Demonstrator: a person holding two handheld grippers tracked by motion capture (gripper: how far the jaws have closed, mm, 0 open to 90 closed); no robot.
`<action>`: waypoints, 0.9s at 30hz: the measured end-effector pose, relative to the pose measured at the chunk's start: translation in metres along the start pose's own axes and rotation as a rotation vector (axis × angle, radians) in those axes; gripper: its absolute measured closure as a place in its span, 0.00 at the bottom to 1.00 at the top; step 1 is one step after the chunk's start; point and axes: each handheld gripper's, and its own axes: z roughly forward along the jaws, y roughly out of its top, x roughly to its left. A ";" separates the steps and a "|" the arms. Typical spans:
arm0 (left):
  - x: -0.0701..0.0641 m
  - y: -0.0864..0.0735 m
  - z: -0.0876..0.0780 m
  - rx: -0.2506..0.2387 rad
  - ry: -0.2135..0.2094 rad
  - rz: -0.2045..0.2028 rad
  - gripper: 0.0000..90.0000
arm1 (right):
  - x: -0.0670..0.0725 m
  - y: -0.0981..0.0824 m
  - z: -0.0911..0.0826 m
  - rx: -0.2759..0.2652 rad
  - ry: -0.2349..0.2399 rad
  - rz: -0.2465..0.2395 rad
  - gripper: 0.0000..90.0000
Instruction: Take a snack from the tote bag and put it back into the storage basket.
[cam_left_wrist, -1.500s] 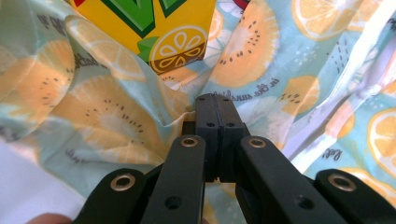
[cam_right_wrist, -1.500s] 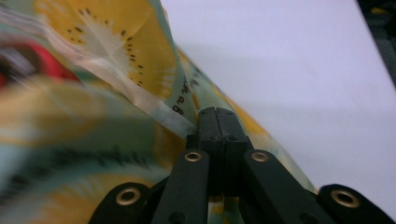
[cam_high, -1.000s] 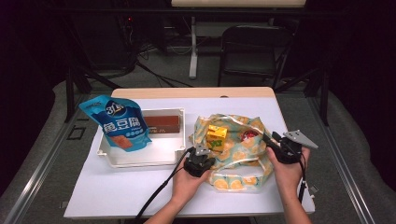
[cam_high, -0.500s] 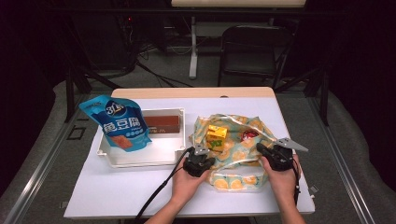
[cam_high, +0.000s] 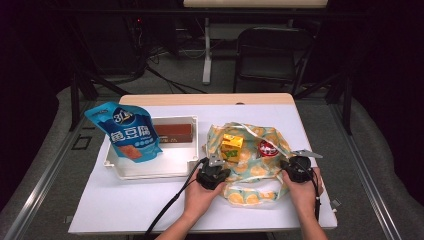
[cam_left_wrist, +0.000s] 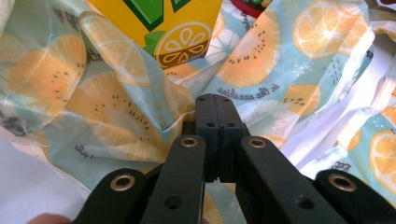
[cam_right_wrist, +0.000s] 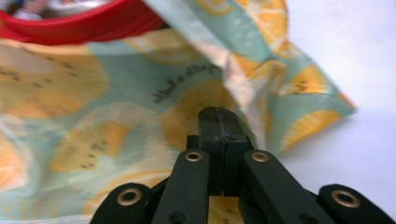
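Observation:
A cloth bag (cam_high: 250, 167) printed with orange slices lies on the white table. A yellow juice carton (cam_high: 232, 146) and a red-lidded round item (cam_high: 267, 148) rest on it. My left gripper (cam_high: 214, 169) sits at the bag's left edge. In the left gripper view its jaws (cam_left_wrist: 215, 100) are pressed together on a fold of the fabric (cam_left_wrist: 289, 56), just below the carton (cam_left_wrist: 163, 23). At the bag's right edge, my right gripper (cam_high: 291, 165) has its jaws (cam_right_wrist: 217, 113) shut where a crease of the fabric (cam_right_wrist: 93, 93) meets them. The red rim (cam_right_wrist: 79, 23) lies beyond.
A white tray (cam_high: 150, 170) stands left of the bag, holding a blue snack pouch (cam_high: 130, 132) and a brown box (cam_high: 174, 132). Bare table (cam_high: 125, 205) lies in front of the tray. A black chair (cam_high: 272, 50) stands beyond the far edge.
My right gripper came down and slightly left from above the table onto the bag's right edge. The left gripper and the bag's contents stayed put.

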 end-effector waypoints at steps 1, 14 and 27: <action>0.000 0.000 0.000 0.000 0.000 0.000 1.00 | -0.001 0.000 0.000 -0.002 -0.014 0.000 1.00; 0.000 0.000 0.000 0.004 0.004 0.006 1.00 | 0.037 0.020 -0.061 -0.372 0.182 -0.109 0.91; 0.000 0.000 0.000 0.000 -0.005 -0.005 1.00 | 0.053 0.007 -0.006 -0.166 0.194 -0.195 1.00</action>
